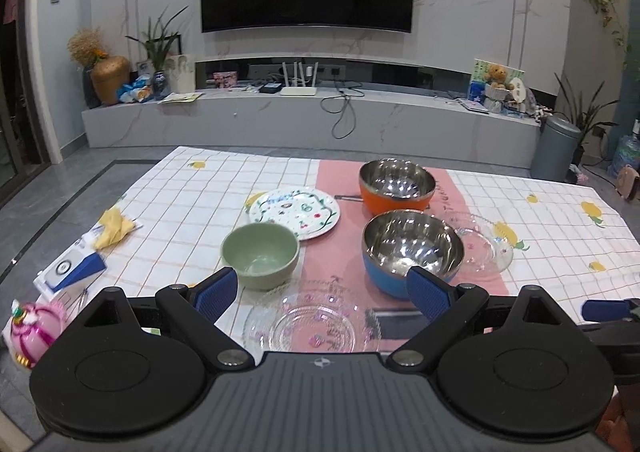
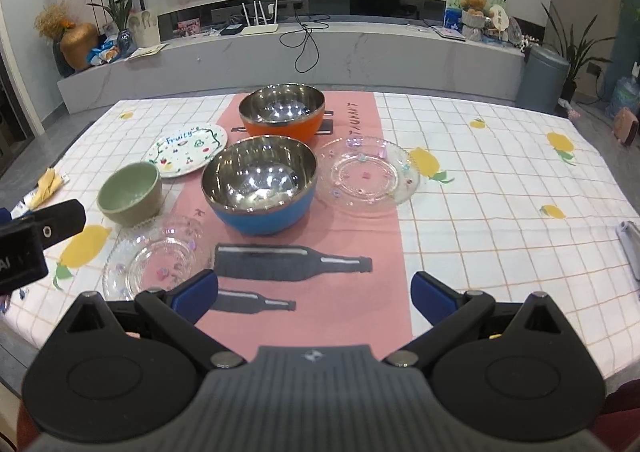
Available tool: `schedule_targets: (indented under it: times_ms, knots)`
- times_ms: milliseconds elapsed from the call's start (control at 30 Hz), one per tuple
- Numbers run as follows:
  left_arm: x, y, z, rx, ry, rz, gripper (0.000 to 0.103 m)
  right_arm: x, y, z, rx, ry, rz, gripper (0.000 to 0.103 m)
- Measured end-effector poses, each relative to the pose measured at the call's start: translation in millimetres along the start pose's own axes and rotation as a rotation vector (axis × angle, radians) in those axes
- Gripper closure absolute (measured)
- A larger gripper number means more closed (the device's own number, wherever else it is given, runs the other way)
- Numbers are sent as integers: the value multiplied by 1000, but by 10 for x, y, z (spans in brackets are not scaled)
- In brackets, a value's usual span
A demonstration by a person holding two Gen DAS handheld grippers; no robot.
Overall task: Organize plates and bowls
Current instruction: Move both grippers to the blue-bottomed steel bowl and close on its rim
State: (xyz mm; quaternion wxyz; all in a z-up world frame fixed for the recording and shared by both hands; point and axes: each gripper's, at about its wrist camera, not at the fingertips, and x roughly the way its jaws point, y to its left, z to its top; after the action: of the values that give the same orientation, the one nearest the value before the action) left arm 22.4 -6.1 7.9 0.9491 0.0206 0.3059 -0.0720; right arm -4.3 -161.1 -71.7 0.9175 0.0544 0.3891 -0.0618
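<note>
On the table's pink runner stand an orange steel bowl [image 1: 396,186] [image 2: 282,112] and, nearer, a blue steel bowl [image 1: 412,248] [image 2: 260,188]. Left of them sit a green bowl [image 1: 260,254] [image 2: 130,194] and a white painted plate [image 1: 294,212] [image 2: 186,150]. One clear glass plate [image 1: 312,326] [image 2: 156,260] lies close in front of my left gripper [image 1: 322,288], which is open and empty above it. A second glass plate [image 1: 484,248] [image 2: 368,176] lies right of the blue bowl. My right gripper [image 2: 314,292] is open and empty over the runner's near end.
A yellow cloth [image 1: 114,228], a blue-and-white box [image 1: 70,272] and a pink toy [image 1: 34,326] lie along the table's left edge. A metal object [image 2: 630,248] lies at the right edge. The checked tablecloth [image 2: 500,212] is bare on the right.
</note>
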Motion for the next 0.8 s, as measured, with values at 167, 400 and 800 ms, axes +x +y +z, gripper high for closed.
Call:
schedule_targets:
  times_ms: [167, 400, 800]
  knots:
    - [190, 2, 159, 25, 4, -7, 0, 139, -2, 202, 39, -24, 1, 3]
    - [541, 104, 361, -64, 19, -27, 14, 440, -16, 600, 97, -60, -27, 3]
    - [1363, 9, 506, -187, 171, -94, 18, 1242, -108, 898, 205, 28, -46, 11]
